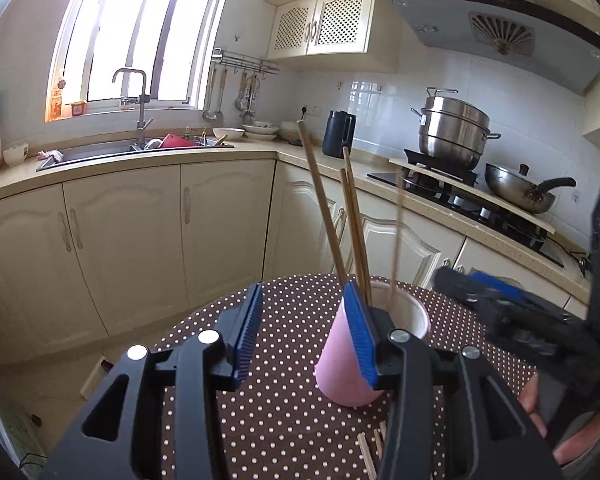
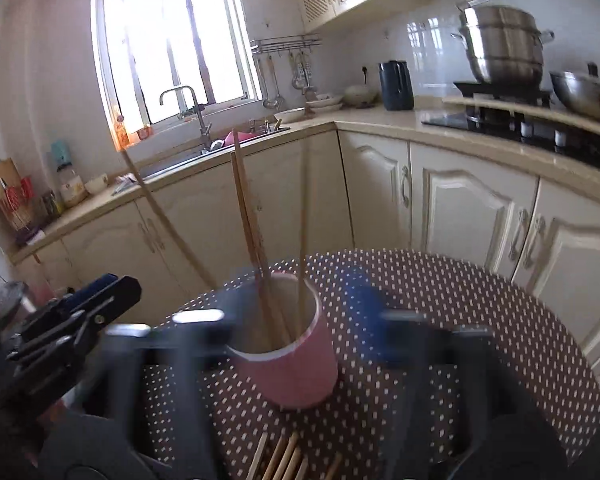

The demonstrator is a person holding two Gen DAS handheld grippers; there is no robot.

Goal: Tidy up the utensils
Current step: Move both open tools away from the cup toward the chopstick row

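Left hand-held gripper [image 1: 308, 340], black frame with blue ribbed pads, sits lower centre of the left wrist view, jaws partly open with nothing clamped: its right pad lies against the outer left side of the pink cylindrical cup with white rim [image 1: 352, 360], the left pad stands apart over bare cloth. Looks like it is there to brace the cup against tipping, though whether it actually presses I cannot tell. Right hand-held gripper [image 2: 296, 332] is heavily motion-blurred across the lower middle of the right wrist view, jaws wide apart with the cup between them and nothing held; likely it has just let go of a chopstick. The cup stands upright on the round table with brown white-dotted cloth [image 2: 480, 320], near the centre of both frames. Wooden chopsticks in the cup [image 1: 352, 224]: four counted, one leaning far toward the upper left, two close together near upright, and one blurred [image 2: 302, 232], apparently dropping in or settling. They lean on the rim because the cup is short against their length. More loose wooden chopsticks [image 2: 284, 460] lie flat on the cloth at the bottom edge, at least four, the rest cut off by the frame. One cup, two grippers.
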